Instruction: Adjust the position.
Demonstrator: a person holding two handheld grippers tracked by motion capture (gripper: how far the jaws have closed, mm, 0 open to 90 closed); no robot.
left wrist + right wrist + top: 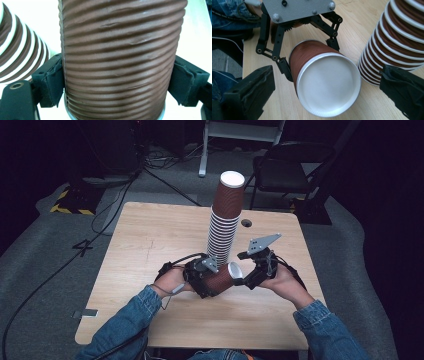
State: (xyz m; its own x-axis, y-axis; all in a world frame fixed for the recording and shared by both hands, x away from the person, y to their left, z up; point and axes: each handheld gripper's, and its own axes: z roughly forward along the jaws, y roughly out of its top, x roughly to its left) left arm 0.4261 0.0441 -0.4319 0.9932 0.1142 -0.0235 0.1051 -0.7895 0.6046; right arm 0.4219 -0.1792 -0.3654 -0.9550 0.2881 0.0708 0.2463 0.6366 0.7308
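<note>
A tall stack of brown ribbed paper cups [224, 225] stands near the middle of the wooden table [150, 240]. It also appears in the left gripper view [20, 55] and the right gripper view [397, 35]. My left gripper [202, 277] is shut on a single brown cup [223, 279] that lies sideways just in front of the stack. Its pads [51, 82] press the cup's ribbed wall [120, 60] on both sides. The cup's white end [328, 83] points at my right gripper [243, 279]. That gripper stands open, with one jaw on each side of the white end and clear of it.
A black chair [285, 170] and a metal frame [240, 132] stand beyond the table's far edge. Cables run over the grey floor at the back left [125, 185]. A small dark hole [246, 223] sits in the tabletop right of the stack.
</note>
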